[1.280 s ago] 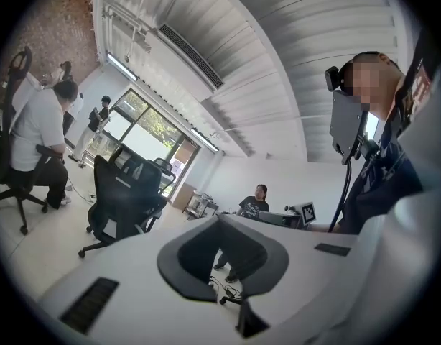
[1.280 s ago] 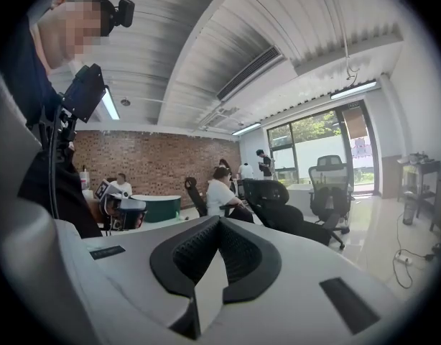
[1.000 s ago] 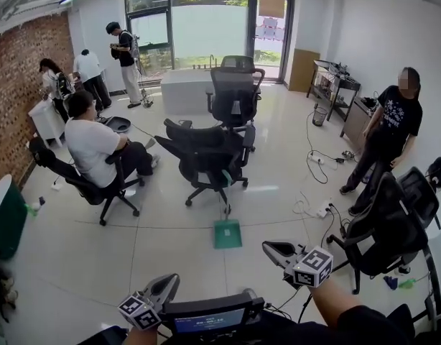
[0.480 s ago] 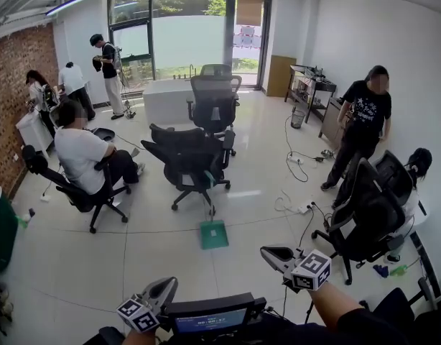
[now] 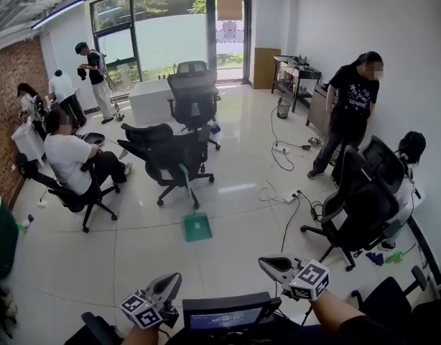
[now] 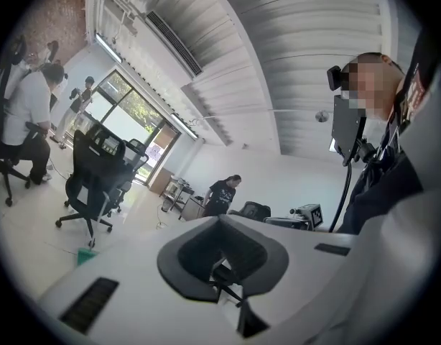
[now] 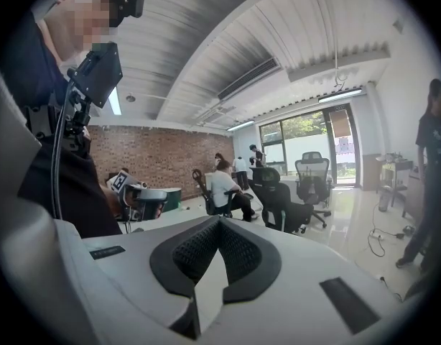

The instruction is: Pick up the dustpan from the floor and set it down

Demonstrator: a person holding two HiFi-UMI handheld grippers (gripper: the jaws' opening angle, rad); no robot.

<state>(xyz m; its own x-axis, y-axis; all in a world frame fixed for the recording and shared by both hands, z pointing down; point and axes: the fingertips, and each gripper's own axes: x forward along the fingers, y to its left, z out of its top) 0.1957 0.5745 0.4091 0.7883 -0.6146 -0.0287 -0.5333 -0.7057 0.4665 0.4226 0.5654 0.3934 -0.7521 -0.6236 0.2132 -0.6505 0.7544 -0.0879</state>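
Dustpan untouched on the floor, both grippers clenched and empty.

The green dustpan (image 5: 197,226) rests on the floor (image 5: 134,254), out near its middle and away from every wall edge, with its long handle rising toward the black office chair (image 5: 166,149). The left gripper (image 5: 172,282) and right gripper (image 5: 269,266) show low in the head view, each with its jaws pressed together on nothing. Both are well apart from the pan, which lies ahead and roughly between them. The approach, grasp, lift and set-down all seem still to come.
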